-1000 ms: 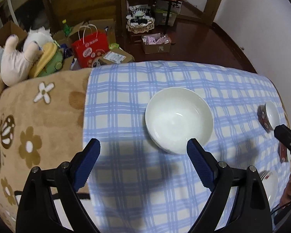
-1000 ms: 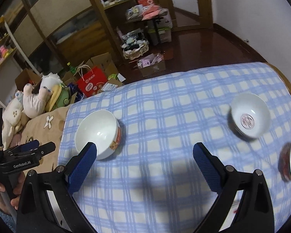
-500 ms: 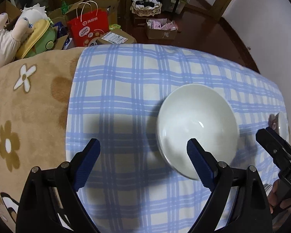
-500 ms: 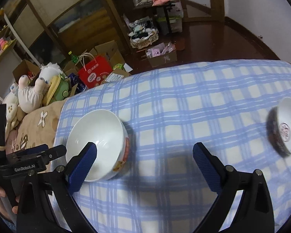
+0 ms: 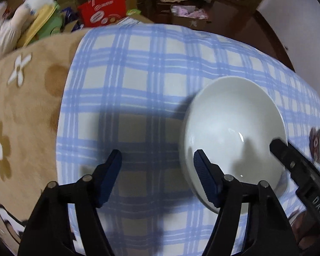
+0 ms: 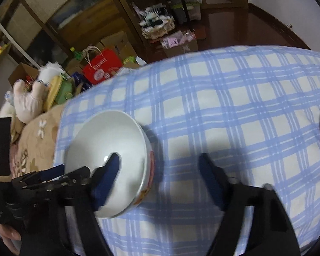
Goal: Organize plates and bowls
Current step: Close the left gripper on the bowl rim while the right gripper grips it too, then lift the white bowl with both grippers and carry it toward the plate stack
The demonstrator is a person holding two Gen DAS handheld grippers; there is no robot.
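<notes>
- Nearest us, our left gripper [image 5: 157,160] straddles the left rim of the large white bowl [image 5: 234,136]: one blue pad sits inside the bowl, the other outside over the cloth. Its jaws have just been closing, yet they stand apart and no pad presses the wall.
- Our right gripper [image 6: 158,164] mirrors this on the bowl's opposite rim [image 6: 105,147], one pad over the white interior, the other outside over the cloth; its jaws have likewise just been closing and stand apart. We judge a two-sided lift is being set up because the bowl is wide.
- The bowl rests upright on the blue checked cloth [image 5: 138,68], near its left edge.
- Farther right, a smaller patterned bowl [image 5: 317,145] waits, well apart.
- Beyond the cloth, a red paper bag [image 6: 102,68] stands on the floor.
</notes>
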